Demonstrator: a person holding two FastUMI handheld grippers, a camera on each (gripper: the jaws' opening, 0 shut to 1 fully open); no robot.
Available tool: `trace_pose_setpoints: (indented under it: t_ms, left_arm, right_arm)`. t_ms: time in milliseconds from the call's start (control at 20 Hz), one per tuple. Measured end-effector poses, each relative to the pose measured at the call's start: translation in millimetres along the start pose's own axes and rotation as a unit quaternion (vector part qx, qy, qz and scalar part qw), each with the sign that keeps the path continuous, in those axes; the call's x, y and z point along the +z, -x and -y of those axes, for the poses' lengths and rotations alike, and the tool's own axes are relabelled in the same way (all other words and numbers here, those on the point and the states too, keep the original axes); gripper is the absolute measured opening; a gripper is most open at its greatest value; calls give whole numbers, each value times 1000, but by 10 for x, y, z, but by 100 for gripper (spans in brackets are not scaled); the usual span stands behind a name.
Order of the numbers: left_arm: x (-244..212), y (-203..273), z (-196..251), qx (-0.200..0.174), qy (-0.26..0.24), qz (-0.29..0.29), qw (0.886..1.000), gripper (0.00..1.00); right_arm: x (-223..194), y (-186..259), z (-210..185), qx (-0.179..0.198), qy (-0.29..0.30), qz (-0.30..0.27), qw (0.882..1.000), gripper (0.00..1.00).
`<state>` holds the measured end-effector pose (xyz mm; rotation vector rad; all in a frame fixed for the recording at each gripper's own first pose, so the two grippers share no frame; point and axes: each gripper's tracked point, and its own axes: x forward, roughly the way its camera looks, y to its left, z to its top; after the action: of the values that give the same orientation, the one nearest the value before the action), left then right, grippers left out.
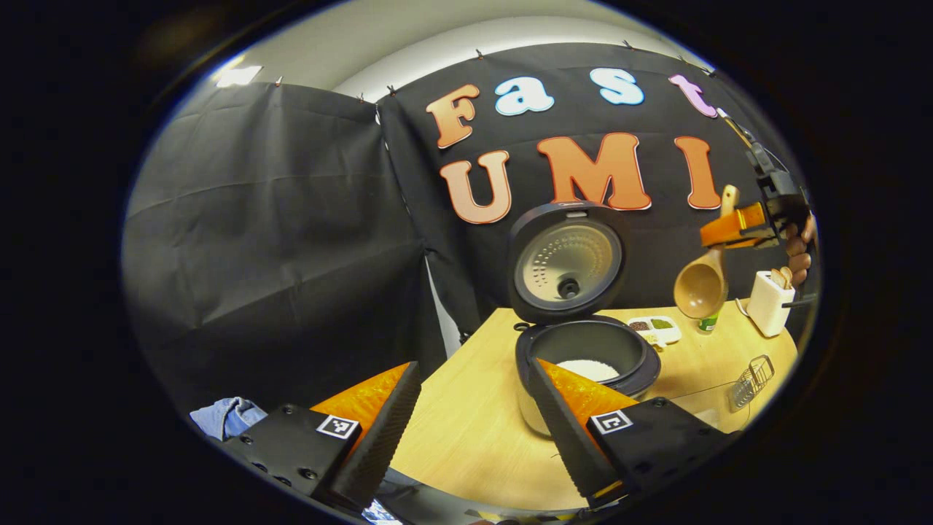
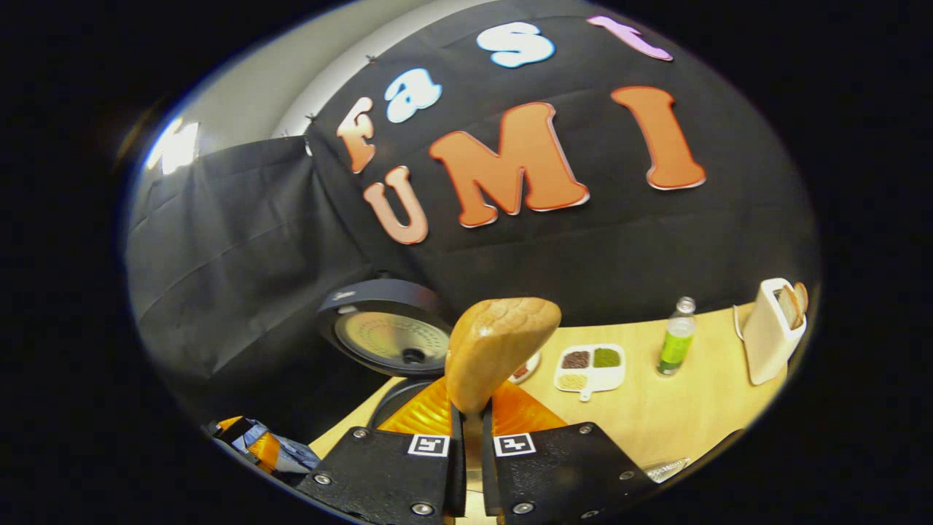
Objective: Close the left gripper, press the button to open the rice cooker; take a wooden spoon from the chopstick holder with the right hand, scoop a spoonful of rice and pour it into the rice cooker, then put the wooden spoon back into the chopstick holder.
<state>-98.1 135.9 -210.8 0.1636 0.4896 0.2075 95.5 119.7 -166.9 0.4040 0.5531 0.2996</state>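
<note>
Since the rice cooker stands with its lid swung up and white rice lying in the inner pot, the button press looks done, and a scoop may already have gone in, though that is only a judgement. In the left gripper view the left gripper hangs low over the wooden table, its jaws spread wide and empty. Farther off, the right gripper, with a hand behind it, holds the wooden spoon up in the air, bowl hanging down and looking empty, just left of the white chopstick holder.

In the right gripper view the right gripper is clamped on the wooden spoon, whose bowl rises straight ahead of the camera. The chopstick holder stands far to the right, beyond a green bottle and a divided dish of grains. What seems left is returning the spoon to the holder.
</note>
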Motion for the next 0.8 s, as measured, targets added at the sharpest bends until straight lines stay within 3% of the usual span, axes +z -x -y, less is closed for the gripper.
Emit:
trace_pose_setpoints:
  t_ms: [50, 100, 150, 350, 400, 650, 800]
  left_arm:
    - [-9, -19, 43, -4, -3, -3, 1000, 92]
    - [-11, -35, 91, -8, -5, -4, 1000, 92]
    - [8, -58, 156, -13, -7, -4, 1000, 100]
    - [94, -115, 417, -37, -13, 1, 999, 100]
    - [101, -145, 488, -43, -15, 1, 999, 94]
    - [274, -219, 730, -66, -24, 11, 997, 100]
    - [329, -241, 817, -72, -25, 13, 997, 92]
  right_arm:
    - [-63, 67, 232, -23, -9, -4, 1000, 8]
    - [-108, 138, 435, -44, -18, -7, 999, 8]
    - [-160, 211, 638, -65, -29, -10, 997, 8]
    - [-327, 571, 1256, -124, -51, -15, 991, 8]
    - [-377, 650, 1375, -137, -55, -17, 989, 8]
    - [-542, 887, 1798, -182, -55, -16, 982, 8]
    - [-760, 958, 1938, -198, -51, -27, 978, 8]
